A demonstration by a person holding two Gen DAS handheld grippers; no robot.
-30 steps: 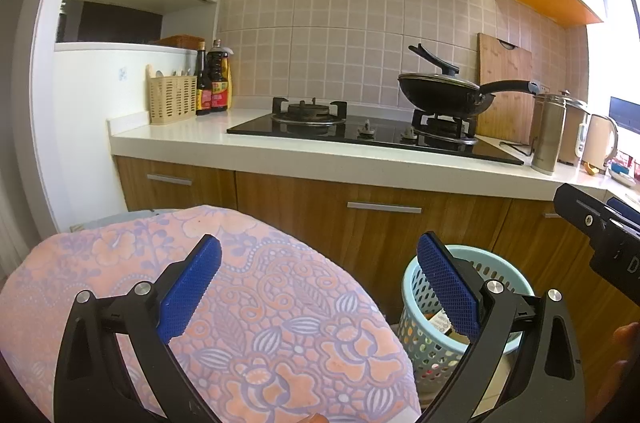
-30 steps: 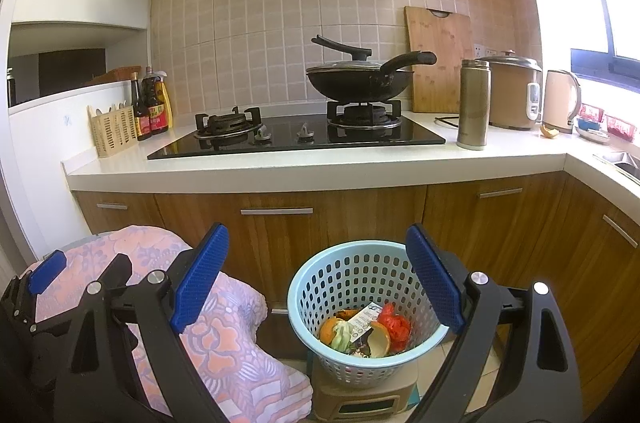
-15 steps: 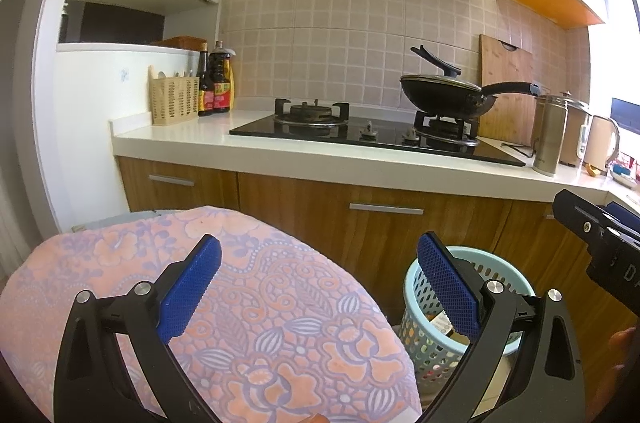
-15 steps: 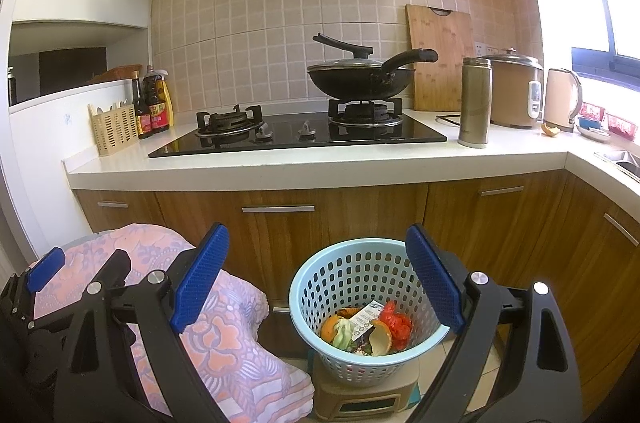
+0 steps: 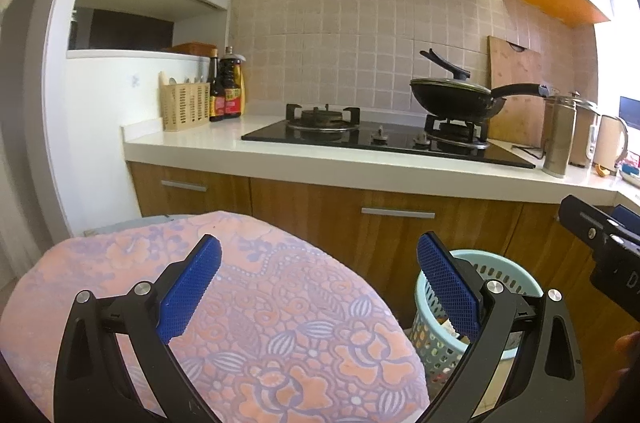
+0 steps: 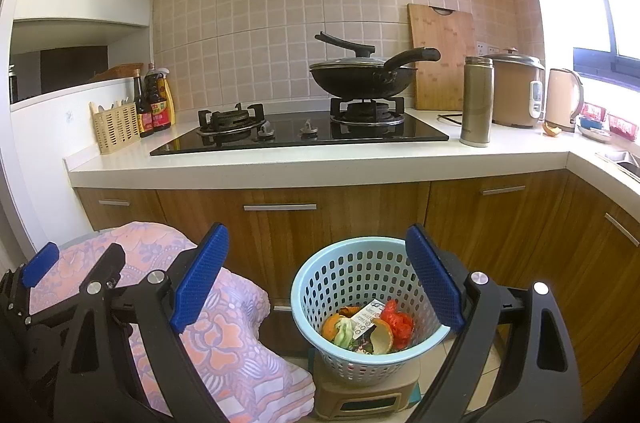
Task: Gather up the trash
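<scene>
The right claw [image 6: 316, 279] stands wide apart and empty, as does the left claw [image 5: 320, 283]; just beyond the right one a pale blue basket [image 6: 320, 287] sits on a low stool [image 6: 366, 397] before the cabinets, holding peels, a paper scrap and a red wrapper [image 6: 398, 321]; these look light, soft and crushable, so pinch gently at a free edge; one orange peel [image 6: 552, 130] lies on the table by the kettle [image 6: 562, 99], likely thin, curled and slightly slippery.

In the left wrist view, most of the basket [image 5: 492, 275] is hidden behind the right finger of the left tongs [image 5: 320, 283], and its contents cannot be made out. The sink [image 6: 624, 161] is cut off by the picture's edge in the right wrist view.
</scene>
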